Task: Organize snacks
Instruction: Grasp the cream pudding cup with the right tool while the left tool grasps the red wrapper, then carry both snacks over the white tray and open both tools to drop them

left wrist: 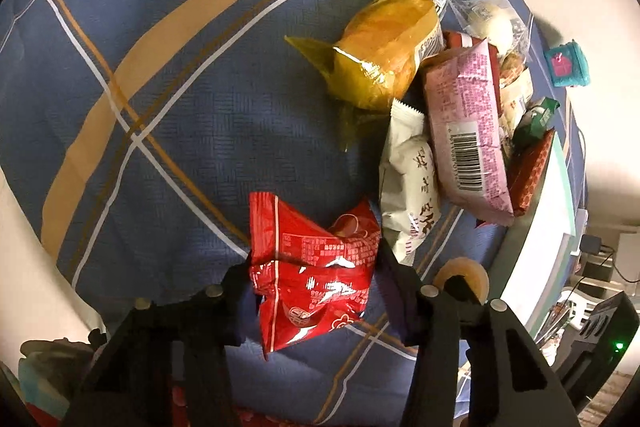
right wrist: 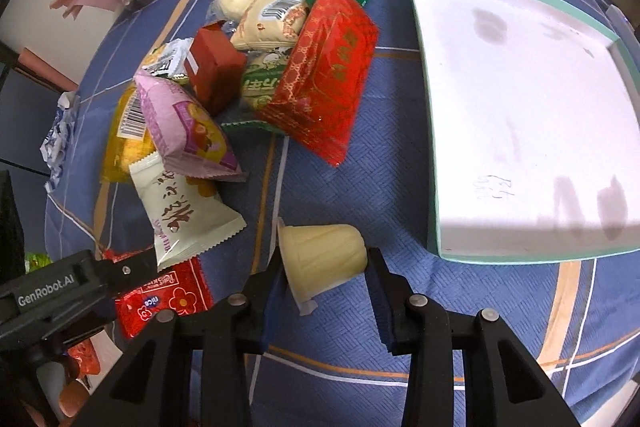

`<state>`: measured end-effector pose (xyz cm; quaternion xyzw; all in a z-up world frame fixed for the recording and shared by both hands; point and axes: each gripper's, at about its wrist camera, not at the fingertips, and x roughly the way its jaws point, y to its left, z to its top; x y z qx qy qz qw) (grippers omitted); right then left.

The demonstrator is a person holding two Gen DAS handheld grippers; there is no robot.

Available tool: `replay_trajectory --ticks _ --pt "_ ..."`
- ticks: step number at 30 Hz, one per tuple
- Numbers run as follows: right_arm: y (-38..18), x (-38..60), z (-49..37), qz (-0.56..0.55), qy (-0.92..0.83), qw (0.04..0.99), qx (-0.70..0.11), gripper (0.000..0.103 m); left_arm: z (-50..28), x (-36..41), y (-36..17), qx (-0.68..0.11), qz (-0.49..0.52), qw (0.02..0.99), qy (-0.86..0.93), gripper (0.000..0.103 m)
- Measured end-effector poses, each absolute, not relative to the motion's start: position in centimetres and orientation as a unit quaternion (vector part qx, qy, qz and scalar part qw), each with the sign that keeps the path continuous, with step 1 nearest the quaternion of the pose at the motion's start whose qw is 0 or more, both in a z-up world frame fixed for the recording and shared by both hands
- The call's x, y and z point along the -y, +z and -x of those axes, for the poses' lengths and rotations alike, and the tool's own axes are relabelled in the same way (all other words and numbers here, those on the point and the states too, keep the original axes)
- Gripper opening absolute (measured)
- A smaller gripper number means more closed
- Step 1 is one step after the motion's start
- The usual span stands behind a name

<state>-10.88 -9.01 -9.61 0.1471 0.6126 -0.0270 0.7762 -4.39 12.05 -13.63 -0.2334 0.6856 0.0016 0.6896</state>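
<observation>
Left gripper (left wrist: 316, 277) clamps the red snack packet (left wrist: 314, 267), lower centre of frame, long axis near vertical. Right gripper (right wrist: 326, 267) holds the jelly cup (right wrist: 322, 257) on its side, lower centre, mouth pointing lower left

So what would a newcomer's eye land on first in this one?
Probably the heap of bright snack packets on the blue plaid tablecloth, with the big white tray beside it holding nothing. Then the grips: the left gripper pinching a red packet, the right gripper clamping a pale jelly cup.
</observation>
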Motion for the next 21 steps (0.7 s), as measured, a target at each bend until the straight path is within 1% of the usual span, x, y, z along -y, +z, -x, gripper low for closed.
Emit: replay_trajectory --ticks 3,13,17,18,21 --pt "-8.9 9.4 10.8 -0.148 -0.026 0.777 -0.612 0.041 5.0 -12.3 -13.1 -0.677 0.237 0.697 0.0 0.049" --pt "-6.8 9.9 11.4 -0.142 -0.021 0.79 -0.596 0.041 6.4 -13.5 -11.6 -0.632 0.248 0.735 0.014 0.048" --pt "-5.8 9.7 11.4 -0.15 -0.019 0.799 -0.582 0.041 6.8 -13.6 -9.6 -0.6 0.25 0.759 0.018 0.048" --pt "-5.4 9.9 11.7 -0.151 -0.018 0.801 -0.579 0.041 6.3 -14.4 -8.1 -0.593 0.251 0.765 0.02 0.048" --pt "-4.3 10.2 12.0 -0.154 -0.019 0.809 -0.567 0.041 5.8 -14.7 -5.7 -0.563 0.246 0.789 0.016 0.048"
